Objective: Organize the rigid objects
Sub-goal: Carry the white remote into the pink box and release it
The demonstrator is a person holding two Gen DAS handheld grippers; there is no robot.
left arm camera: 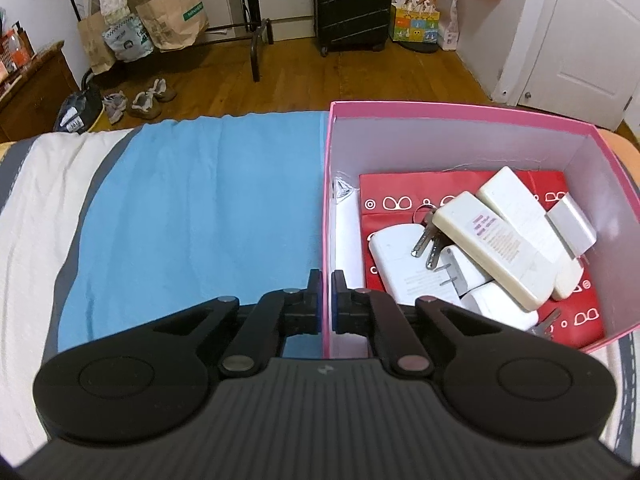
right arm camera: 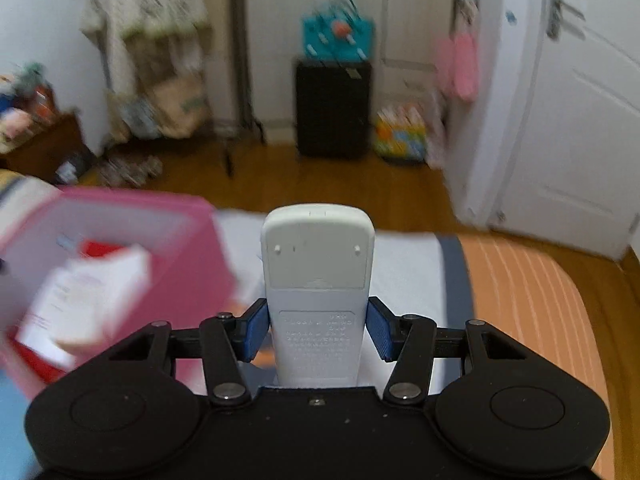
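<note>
Two tongs are observed: the left tongs are clamped shut on the pink box wall, while a white remote is gripped lengthwise between the right tongs.

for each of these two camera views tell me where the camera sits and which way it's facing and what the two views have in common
Left wrist view: sits on the left gripper, looking down along its fingers, shut on the wall of the pink box; inside lie white remotes and chargers and keys; blue cloth beside it.
Right wrist view: sits on the right gripper, facing across the bed at the room, shut on a white remote, its back up.
Shared: the pink box, black suitcase, wooden floor, white door.
</note>
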